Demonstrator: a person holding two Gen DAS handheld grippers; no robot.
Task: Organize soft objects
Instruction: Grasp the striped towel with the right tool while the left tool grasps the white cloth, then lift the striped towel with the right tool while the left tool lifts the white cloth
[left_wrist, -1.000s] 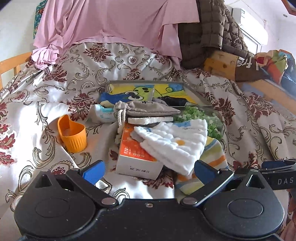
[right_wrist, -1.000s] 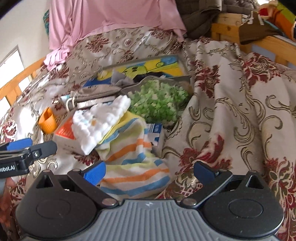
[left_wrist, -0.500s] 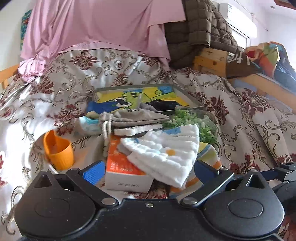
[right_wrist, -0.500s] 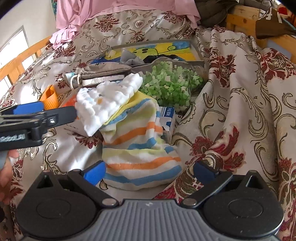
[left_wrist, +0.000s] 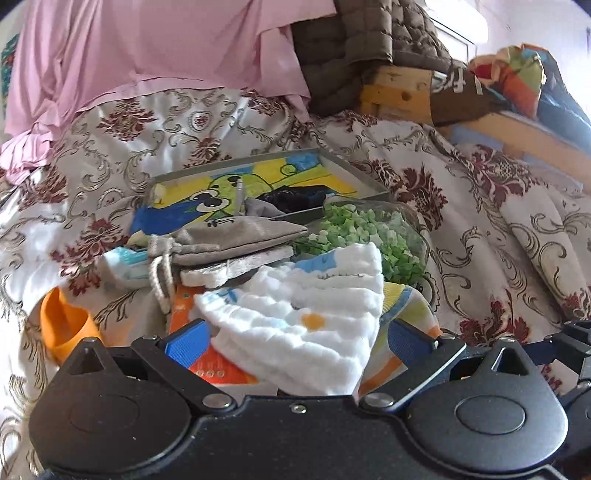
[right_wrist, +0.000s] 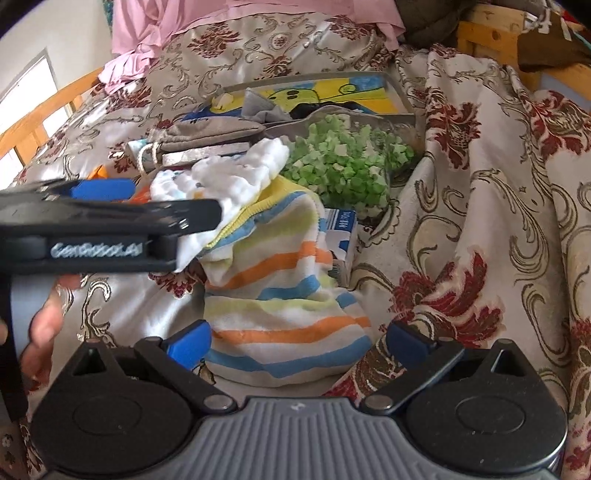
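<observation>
On the floral bedspread, a heap of soft things. My left gripper stands wide, the white quilted cloth between its 2 blue pads; contact not discernible. That cloth lies over an orange box, mostly hidden. My right gripper also wide, empty, the striped towel spread just ahead. From the right wrist, my left gripper crosses the frame and covers part of the white cloth. Behind: grey drawstring pouch, bag of green bits, cartoon-printed tray partly buried. Orange cup cut off by my left gripper's body.
</observation>
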